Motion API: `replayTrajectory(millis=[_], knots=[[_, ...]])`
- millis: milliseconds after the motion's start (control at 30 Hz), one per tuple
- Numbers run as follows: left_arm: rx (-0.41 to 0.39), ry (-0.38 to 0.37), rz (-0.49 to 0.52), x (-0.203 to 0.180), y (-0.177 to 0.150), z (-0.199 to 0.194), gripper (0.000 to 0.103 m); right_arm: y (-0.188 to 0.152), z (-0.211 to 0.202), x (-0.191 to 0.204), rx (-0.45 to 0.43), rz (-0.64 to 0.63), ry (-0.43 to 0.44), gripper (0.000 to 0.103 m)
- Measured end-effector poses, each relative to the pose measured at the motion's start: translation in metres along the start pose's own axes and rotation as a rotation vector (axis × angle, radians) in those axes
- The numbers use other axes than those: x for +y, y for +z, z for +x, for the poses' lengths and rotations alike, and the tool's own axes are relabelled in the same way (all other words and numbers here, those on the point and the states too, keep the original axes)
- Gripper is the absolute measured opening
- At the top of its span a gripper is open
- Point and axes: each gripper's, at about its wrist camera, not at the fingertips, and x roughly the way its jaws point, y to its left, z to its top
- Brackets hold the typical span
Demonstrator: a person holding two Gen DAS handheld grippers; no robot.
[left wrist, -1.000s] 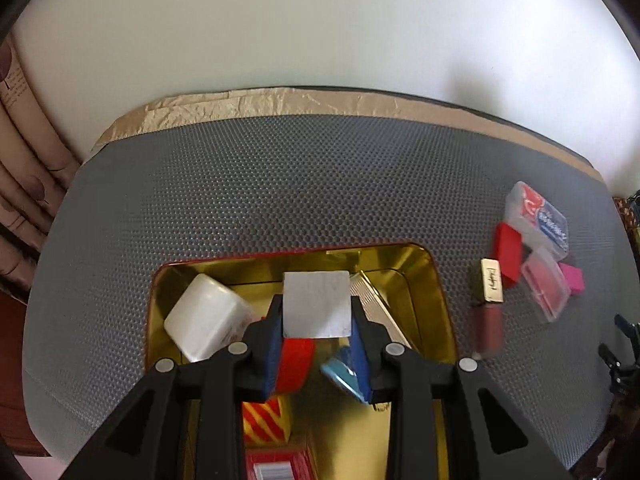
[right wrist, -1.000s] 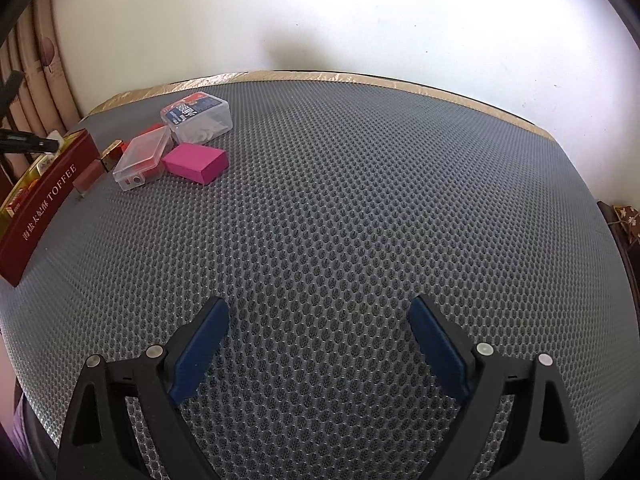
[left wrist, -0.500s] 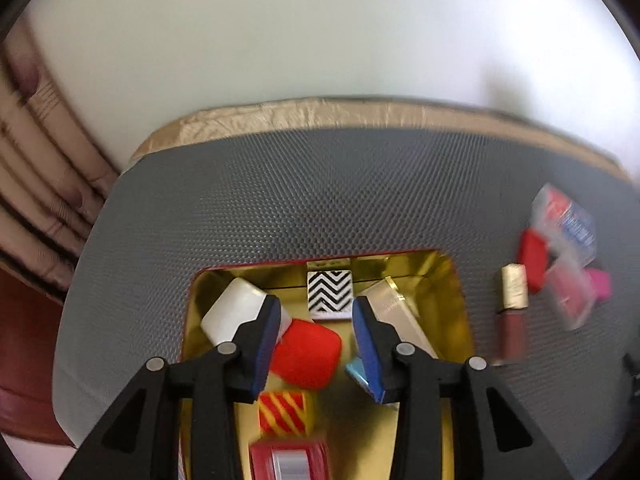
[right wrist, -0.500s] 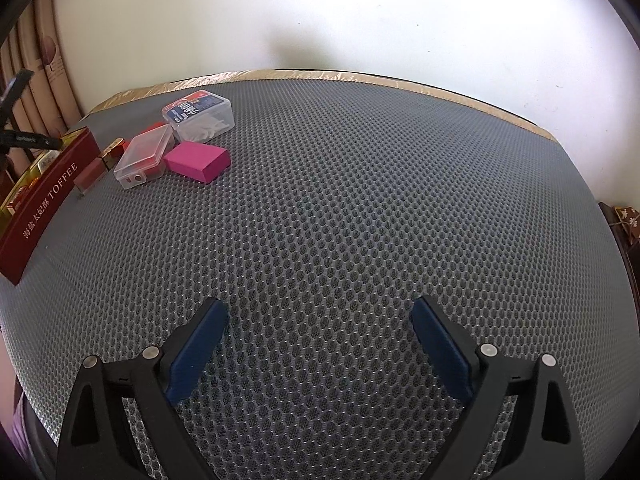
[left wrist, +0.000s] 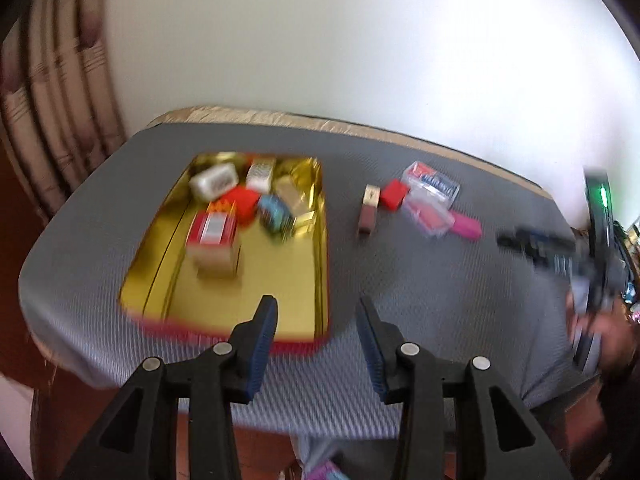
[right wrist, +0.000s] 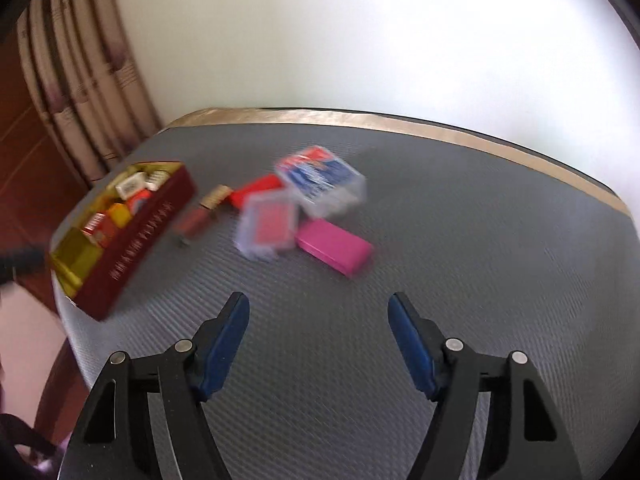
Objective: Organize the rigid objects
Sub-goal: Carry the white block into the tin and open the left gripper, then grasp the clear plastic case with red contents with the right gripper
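Observation:
A red tin [left wrist: 320,264] with a gold lining holds several small boxes, a white patterned block [left wrist: 260,174] among them. My left gripper [left wrist: 316,308] hangs over the tin's near right corner; its jaws are opening, with nothing between them. To the right of the tin lie a lipstick [right wrist: 200,212], a red box [right wrist: 256,190], two clear card cases [right wrist: 266,226] [right wrist: 320,178] and a pink box [right wrist: 334,250]. My right gripper [right wrist: 318,304] hovers just short of them. Its jaws are closing on nothing. Both views are blurred by motion.
Everything sits on a grey mesh mat [right wrist: 480,240] with a tan strip along the far edge, below a white wall. Curtains [left wrist: 52,120] hang at the left. The other gripper [left wrist: 560,248] shows as a blur at the right of the left wrist view.
My left gripper let go of the patterned block in the tin and pulled back to the tin's near edge. My right gripper swung towards the loose items and its jaws narrowed.

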Motion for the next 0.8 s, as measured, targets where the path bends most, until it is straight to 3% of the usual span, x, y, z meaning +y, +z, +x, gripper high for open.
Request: replayTrajectory(millis=[133,267,667,800], knots=[[-0.020,0.054,0.029,-0.008,-0.017,0.000,0.041,0.031,0.030,0.026,0.035,-0.063,0.018,0.070],[-0.033,0.030,0.002,-0.001,-0.016,0.000,0.041,0.043,0.064,0.029,0.091,-0.051,0.037,0.070],[0.058,-0.024,-0.021,0.007,-0.022,0.019,0.041,0.057,0.112,0.030,0.167,-0.075,0.023,0.069],[0.072,-0.016,0.004,0.004,-0.024,0.024,0.041,0.059,0.128,0.036,0.220,-0.091,0.027,0.051]])
